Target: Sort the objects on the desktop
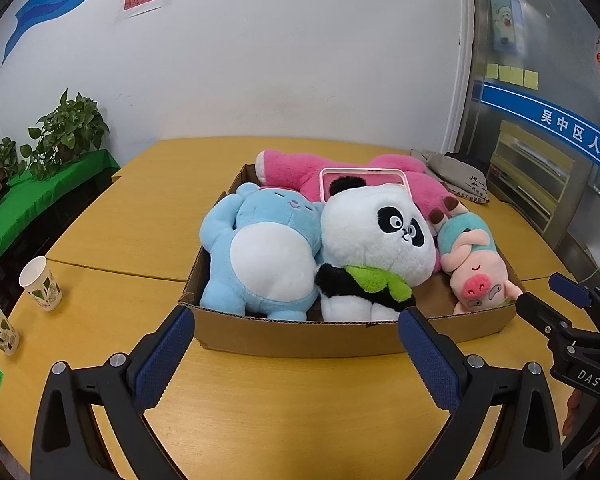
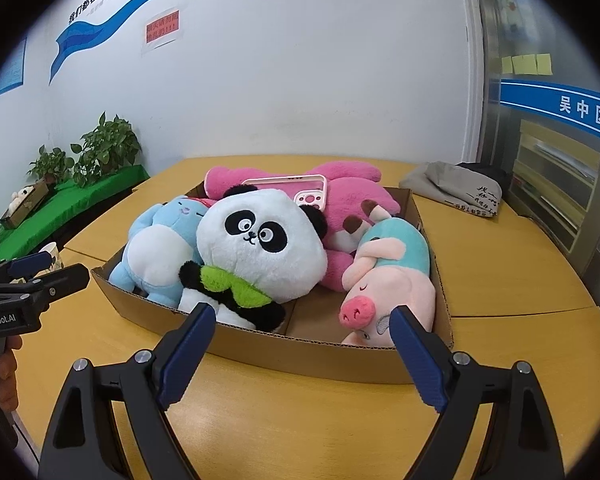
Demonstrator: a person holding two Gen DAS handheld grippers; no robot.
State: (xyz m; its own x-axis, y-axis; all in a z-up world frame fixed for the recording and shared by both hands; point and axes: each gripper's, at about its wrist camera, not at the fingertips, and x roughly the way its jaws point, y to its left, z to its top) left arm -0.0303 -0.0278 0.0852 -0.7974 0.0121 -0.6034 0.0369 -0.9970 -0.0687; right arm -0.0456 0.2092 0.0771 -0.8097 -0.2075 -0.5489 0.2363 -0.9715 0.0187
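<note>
Wooden tabletop [image 1: 132, 220] carries everything. Left gripper [image 1: 296, 336] and right gripper [image 2: 300, 332] hover spread and empty before a cardboard tray [image 1: 300, 336]. Inside: panda plush [image 1: 376, 232] at 12 o'clock, blue plush [image 1: 260, 256] at 11, pig plush [image 1: 476, 268] at 1, a pink phone case [image 2: 312, 196] behind. Paper cups [image 1: 40, 284] stand at 9.

Both wrist views low over the counter [image 1: 300, 420], facing the wall, near the cardboard box [image 1: 300, 336] of plush toys, left view from its left, right view from its right, sharing box and wall
</note>
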